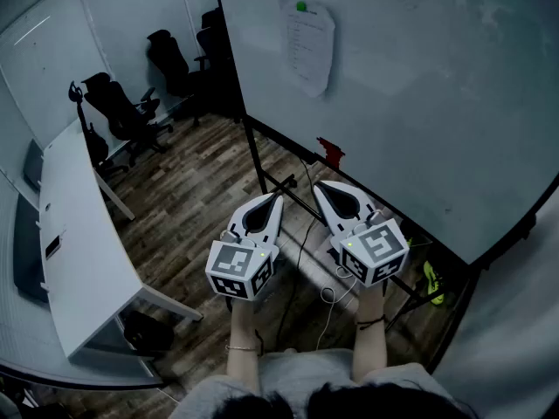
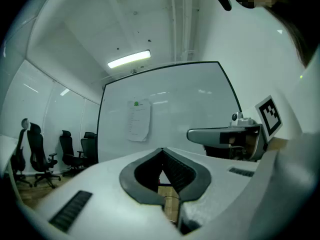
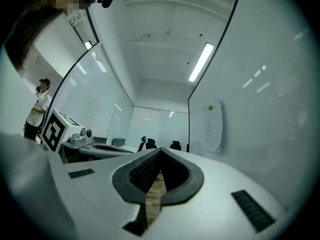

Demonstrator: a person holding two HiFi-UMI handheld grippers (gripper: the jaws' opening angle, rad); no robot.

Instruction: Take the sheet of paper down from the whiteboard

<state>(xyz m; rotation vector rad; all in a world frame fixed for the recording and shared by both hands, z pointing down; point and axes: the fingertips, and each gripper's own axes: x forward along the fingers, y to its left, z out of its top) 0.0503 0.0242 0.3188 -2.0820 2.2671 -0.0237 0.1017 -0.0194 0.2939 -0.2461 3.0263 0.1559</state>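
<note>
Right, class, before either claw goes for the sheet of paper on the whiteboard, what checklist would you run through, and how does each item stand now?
1. The sheet of paper hangs on the whiteboard: ok.
2. The green magnet at its top edge is in view: ok.
3. The left claw is empty: ok, shut on nothing.
4. The right claw is empty: ok, shut on nothing.
5. A claw is opened for a grasp: not ok, both are shut.
6. A claw is up at the sheet: not ok, both are held low, apart from it.
</note>
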